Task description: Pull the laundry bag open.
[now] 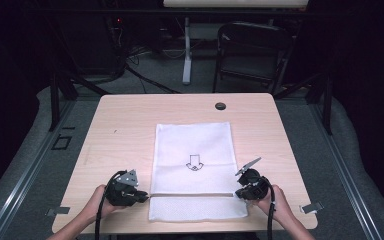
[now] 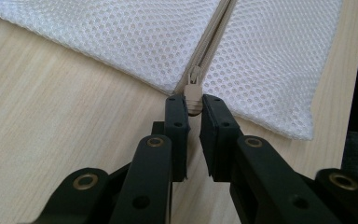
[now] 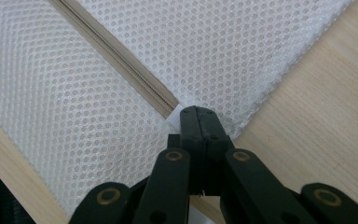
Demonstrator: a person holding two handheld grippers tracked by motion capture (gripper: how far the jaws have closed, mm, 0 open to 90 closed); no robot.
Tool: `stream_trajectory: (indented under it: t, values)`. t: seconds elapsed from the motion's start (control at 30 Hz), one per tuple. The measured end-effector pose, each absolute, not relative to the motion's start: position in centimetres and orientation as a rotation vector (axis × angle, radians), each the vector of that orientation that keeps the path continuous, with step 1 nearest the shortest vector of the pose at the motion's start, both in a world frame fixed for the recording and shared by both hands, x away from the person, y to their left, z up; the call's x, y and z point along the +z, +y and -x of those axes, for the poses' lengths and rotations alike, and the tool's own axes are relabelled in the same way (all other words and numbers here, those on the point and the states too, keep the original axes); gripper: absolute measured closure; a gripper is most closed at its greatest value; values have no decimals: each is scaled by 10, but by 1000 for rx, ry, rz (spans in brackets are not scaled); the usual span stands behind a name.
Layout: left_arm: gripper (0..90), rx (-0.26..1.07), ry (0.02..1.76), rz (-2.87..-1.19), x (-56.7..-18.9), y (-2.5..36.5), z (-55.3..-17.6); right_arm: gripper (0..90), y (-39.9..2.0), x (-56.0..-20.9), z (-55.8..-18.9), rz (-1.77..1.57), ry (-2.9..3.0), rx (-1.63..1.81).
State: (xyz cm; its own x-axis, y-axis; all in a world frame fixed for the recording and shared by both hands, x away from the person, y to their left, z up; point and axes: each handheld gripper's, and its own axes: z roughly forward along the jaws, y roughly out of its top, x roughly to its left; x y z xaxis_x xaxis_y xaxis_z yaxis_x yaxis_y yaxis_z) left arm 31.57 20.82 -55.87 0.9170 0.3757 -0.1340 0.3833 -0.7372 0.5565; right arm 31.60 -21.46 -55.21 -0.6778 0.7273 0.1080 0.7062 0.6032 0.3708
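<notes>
The left hand-held gripper (image 2: 194,106) pinches the zipper pull (image 2: 194,93) at the mesh bag (image 1: 194,150)'s end; the right hand-held gripper (image 3: 196,116), fully closed, clamps the far edge; the zipper looks still shut, unzipping all ahead.

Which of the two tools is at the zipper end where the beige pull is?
The left tool. Its jaws stand on either side of the beige pull at the bag's left edge. The right tool is shut on the white fabric at the zipper's other end.

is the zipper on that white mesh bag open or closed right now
Closed, as far as shows. The zipper runs as one joined line across the mesh bag, and the zipper pull sits at the bag's edge, between the left tongs.
</notes>
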Motion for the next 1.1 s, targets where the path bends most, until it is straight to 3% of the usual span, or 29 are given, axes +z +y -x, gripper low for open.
stream_trajectory:
  t: [0.1,0.17,0.27,0.53,0.7,0.87,1.1]
  values:
    - [781,-30,550,-2466,-557,207,-316,879,-216,-552,-315,-1188,2767,627]
    - [600,-40,566,-2458,-555,208,-317,670,-216,-550,-314,-1173,2793,685]
    - [445,-19,591,-2440,-547,210,-316,560,-213,-538,-308,-1121,2751,716]
    - [169,146,693,-2385,-511,217,-310,184,-229,-515,-302,-1130,2642,739]
    - [140,285,868,-2393,-497,230,-310,91,-248,-505,-299,-1153,2554,722]
    - [109,318,1001,-2336,-494,248,-309,9,-276,-503,-294,-1253,2479,701]
    - [71,299,1057,-2284,-500,256,-310,0,-304,-512,-290,-1354,2410,667]
